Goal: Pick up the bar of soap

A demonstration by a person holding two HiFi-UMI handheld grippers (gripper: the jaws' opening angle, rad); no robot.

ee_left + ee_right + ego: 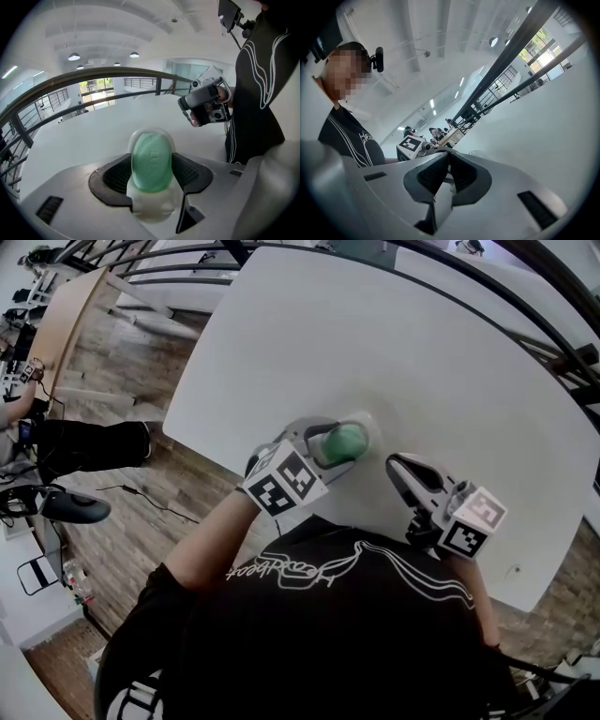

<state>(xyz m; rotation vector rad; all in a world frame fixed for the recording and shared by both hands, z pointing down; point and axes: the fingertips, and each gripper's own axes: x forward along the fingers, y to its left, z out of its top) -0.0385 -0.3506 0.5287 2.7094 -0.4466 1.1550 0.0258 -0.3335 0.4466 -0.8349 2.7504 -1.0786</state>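
Note:
A green bar of soap (345,441) (151,161) lies in a clear soap dish (369,421) (151,206) on the white table (375,334). My left gripper (337,450) (151,174) angles down over it, open, with the soap between its two black pads (117,174) and filling nearly the whole gap. My right gripper (398,465) (446,164) hovers to the right of the dish, shut with nothing between its pads. It also shows in the left gripper view, as the right gripper (205,103) held in a hand.
The table's near edge (234,470) runs just below the left gripper, with wooden floor (141,521) beyond it. Black railings (525,296) curve past the table's far side. A person's dark trouser leg (84,444) reaches in at the left.

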